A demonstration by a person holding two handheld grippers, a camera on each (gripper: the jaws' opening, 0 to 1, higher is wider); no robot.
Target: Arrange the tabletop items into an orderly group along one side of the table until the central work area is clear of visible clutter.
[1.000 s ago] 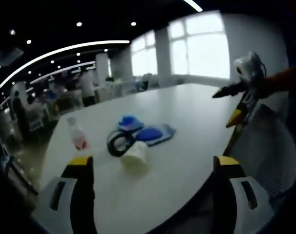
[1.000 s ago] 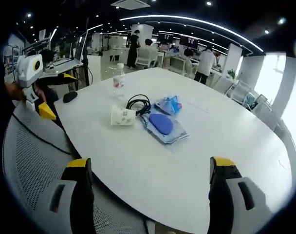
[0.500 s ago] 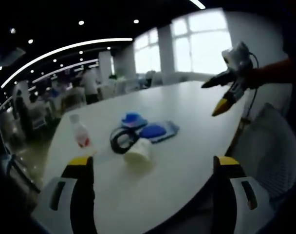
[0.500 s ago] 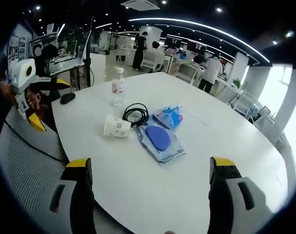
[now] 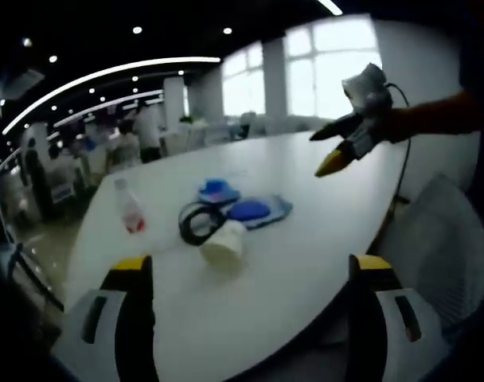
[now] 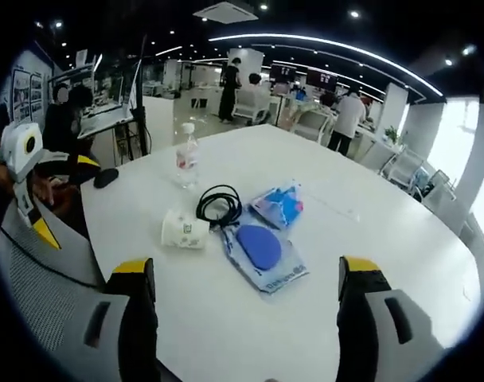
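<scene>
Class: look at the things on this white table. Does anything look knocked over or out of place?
Yes: the paper cup lies on its side beside the coiled black cable, while the water bottle stands upright. No spill shows.

Nothing here can be read. The paper cup (image 6: 184, 231) lying ahead of the right gripper's jaws carries a small dark print on its side, too blurred to make out. The bottle (image 6: 186, 156) beyond it has a reddish label, perhaps with writing. The clear bag (image 6: 266, 256) shows faint marks near its edge, illegible.
</scene>
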